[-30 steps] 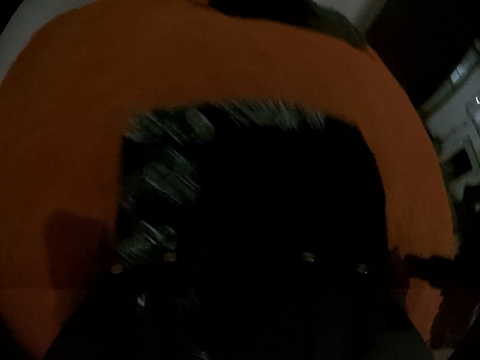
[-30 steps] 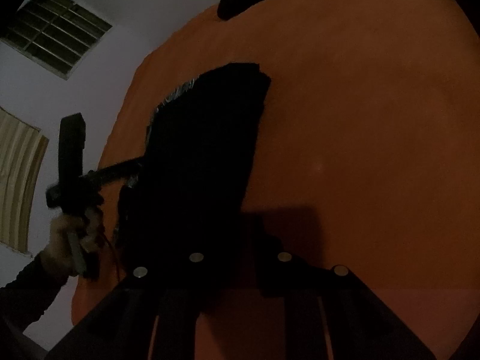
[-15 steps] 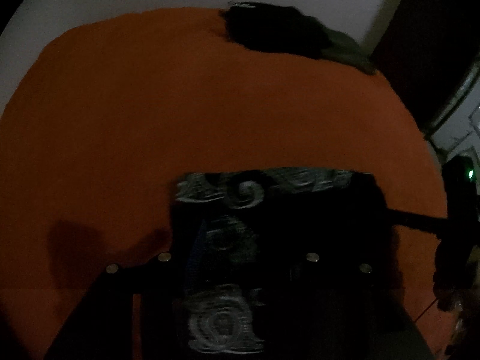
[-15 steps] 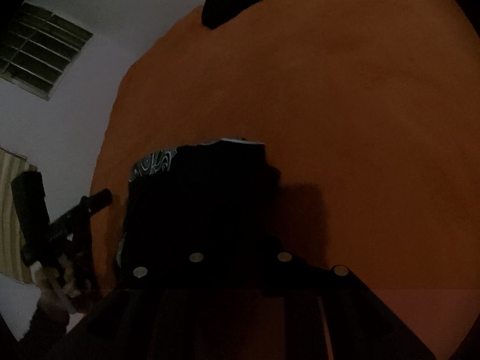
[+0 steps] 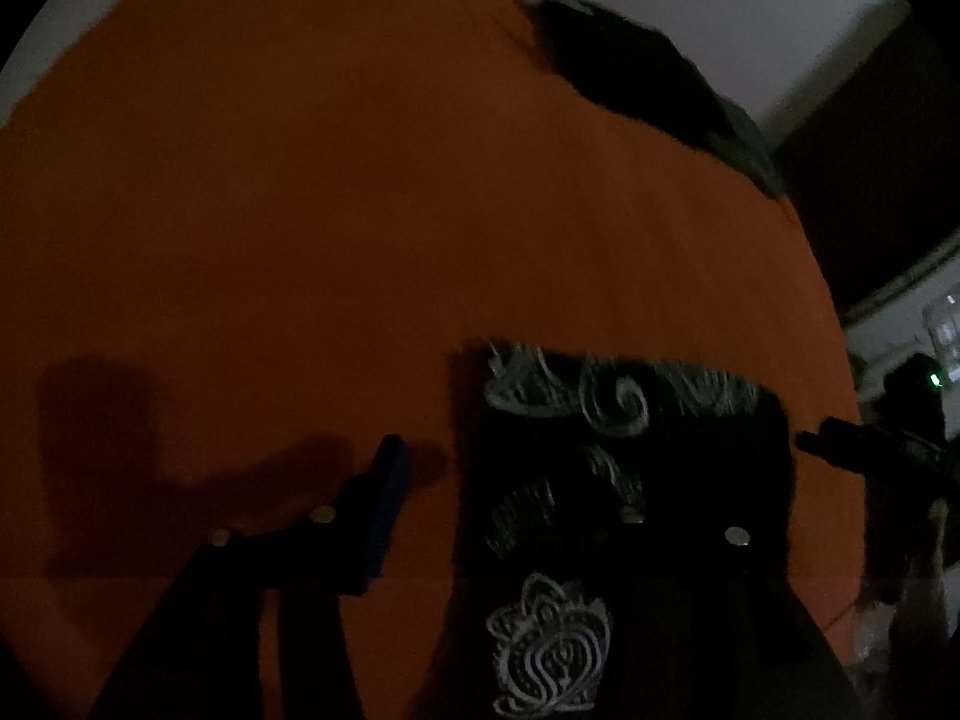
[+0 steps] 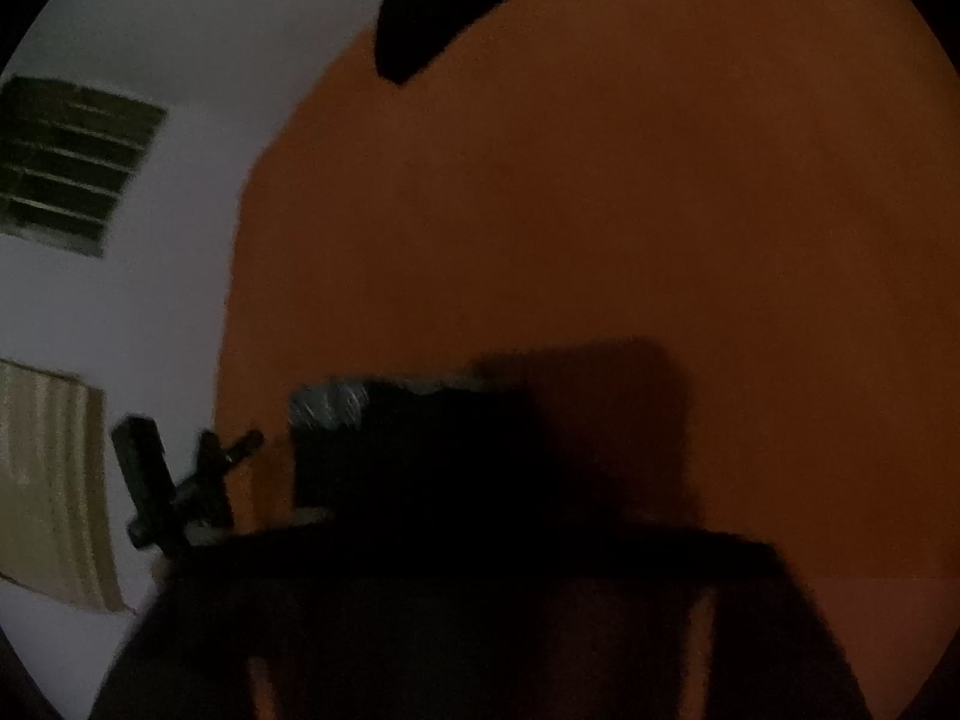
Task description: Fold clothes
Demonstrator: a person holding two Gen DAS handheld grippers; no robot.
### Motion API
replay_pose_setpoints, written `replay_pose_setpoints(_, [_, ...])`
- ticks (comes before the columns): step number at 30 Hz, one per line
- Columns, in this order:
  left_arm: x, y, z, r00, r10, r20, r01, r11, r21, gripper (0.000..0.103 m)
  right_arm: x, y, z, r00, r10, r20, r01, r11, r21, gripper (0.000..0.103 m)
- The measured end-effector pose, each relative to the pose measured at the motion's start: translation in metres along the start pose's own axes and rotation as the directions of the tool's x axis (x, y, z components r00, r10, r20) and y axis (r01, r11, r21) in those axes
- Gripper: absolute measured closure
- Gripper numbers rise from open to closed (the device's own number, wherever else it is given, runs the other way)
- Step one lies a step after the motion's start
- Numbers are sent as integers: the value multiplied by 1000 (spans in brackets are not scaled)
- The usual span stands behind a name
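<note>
1. Orange surface [image 5: 360, 210]: it runs wide and bare ahead of both claws and to the left of my left claw [image 5: 516, 480]. Plenty of room to slide or flip cloth there.
2. Dark clothes pile [image 5: 630, 72]: far ahead at the back edge, well apart from the work. I'd keep the folds short of it.
3. Black printed garment [image 5: 600, 420]: it lies flat, directly under and ahead of my left claw. Its left edge falls between the fingers, and its right edge is just beside my right claw [image 5: 822, 444].
4. Step, my guess: a fold has been laid and is being released. Next I'd flatten it, then take the near edge with both claws level so the corners line up.
5. Left claw: about half wide and opening. The blue pad [image 5: 384, 498] is on bare orange and the other finger is over the cloth, with no pinch that I can see.
6. Right claw: opening wide, nothing held, clear of the cloth. The surface's right edge is close behind it, so there's little room on that side.
7. Very dark, so the creases are unreadable.
</note>
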State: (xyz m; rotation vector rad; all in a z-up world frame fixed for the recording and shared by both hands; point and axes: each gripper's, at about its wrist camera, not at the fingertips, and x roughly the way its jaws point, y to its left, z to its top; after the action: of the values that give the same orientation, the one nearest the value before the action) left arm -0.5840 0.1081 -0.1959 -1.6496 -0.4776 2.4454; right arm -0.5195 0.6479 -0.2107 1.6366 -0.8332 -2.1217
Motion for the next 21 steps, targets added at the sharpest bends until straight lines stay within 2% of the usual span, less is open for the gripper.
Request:
replay_pose_setpoints(2, [9, -11, -8, 999, -16, -40, 17, 999, 27, 52, 16, 7, -5, 998, -36, -52, 35, 999, -31, 34])
replay_pose_setpoints(4, [21, -21, -9, 997, -41, -63, 43, 998, 35, 52, 32, 14, -7, 994, -60, -87, 56, 997, -48, 53])
replay_pose_setpoints(5, [25, -26, -7, 997, -45, -63, 47, 998, 31, 52, 38, 18, -6, 993, -71, -97, 66, 996, -53, 72])
replay_pose_setpoints(8, [35, -38, 4, 998, -60, -29, 60, 998, 5, 52, 51, 28, 9, 995, -69, -68, 66, 997, -41, 76])
replay_pose_setpoints(13, [40, -40, 33, 991, -124, 57, 128, 989, -77, 52, 49, 17, 34, 998, 51, 29, -53, 997, 55, 77])
replay_pose_setpoints(17, [35, -48, 33, 994, -79, 72, 85, 993, -88, 52, 51, 12, 40, 995, 78, 63, -81, 995, 55, 77])
replay_pose_setpoints(21, [10, -58, 13, 996, -22, 85, 26, 998, -53, 52, 34, 16, 42, 993, 95, 69, -99, 993, 60, 77])
